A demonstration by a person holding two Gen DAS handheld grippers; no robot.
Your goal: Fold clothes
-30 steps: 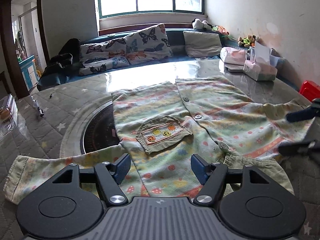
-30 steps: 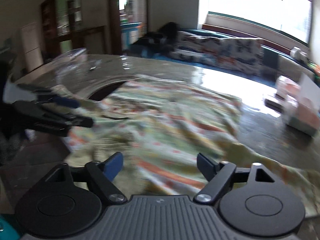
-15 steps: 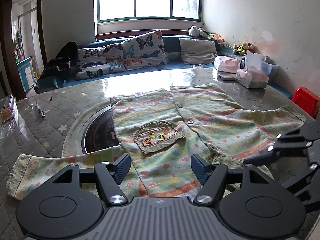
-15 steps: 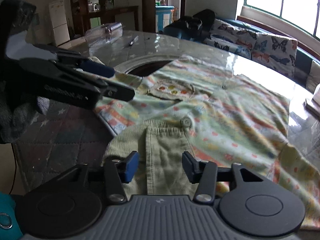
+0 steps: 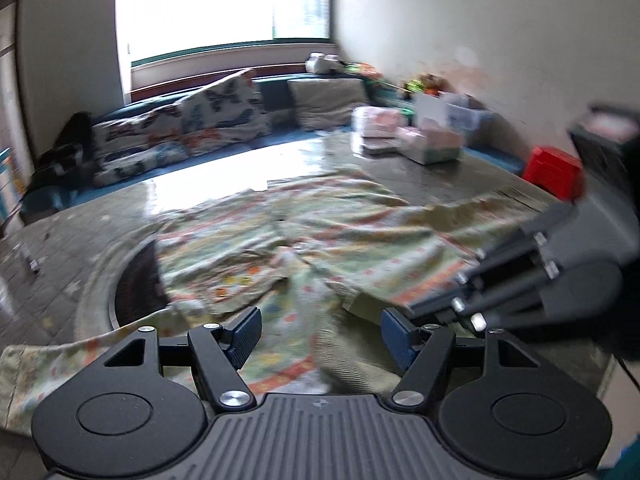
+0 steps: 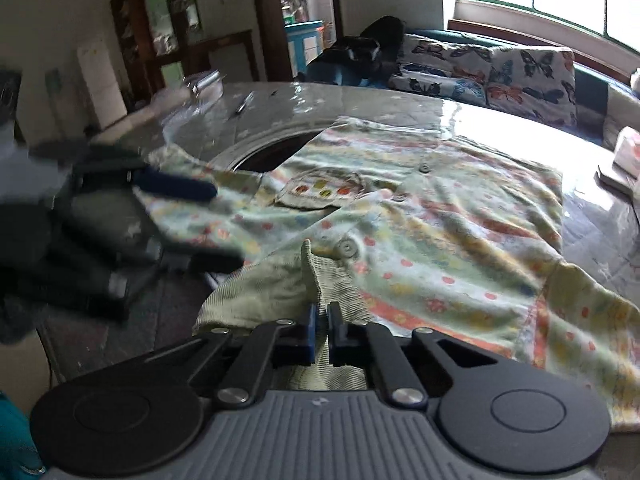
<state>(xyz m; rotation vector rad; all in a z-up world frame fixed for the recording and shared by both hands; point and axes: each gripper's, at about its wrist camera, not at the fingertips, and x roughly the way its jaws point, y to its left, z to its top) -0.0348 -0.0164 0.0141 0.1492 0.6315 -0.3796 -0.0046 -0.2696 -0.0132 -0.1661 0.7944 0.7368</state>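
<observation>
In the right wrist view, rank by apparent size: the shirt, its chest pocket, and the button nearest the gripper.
1. shirt, covering much of the table.
2. chest pocket.
3. button, smallest.
The gaps are wide, so nearness to the camera doesn't change the order.

The shirt (image 6: 420, 216) covers most of the near table (image 6: 360, 100), and its raised collar (image 6: 320, 280) stands right in front of the right gripper (image 6: 319, 334), whose fingers are pinched on it. The left gripper (image 5: 320, 330), fingers wide apart, sits just beside, crowding the near edge. Bare tabletop lies open beyond the shirt toward the window. Boxes (image 5: 428, 144) block the far right corner; a pen (image 6: 244, 104) and a clear container (image 6: 204, 84) sit at the far left.
</observation>
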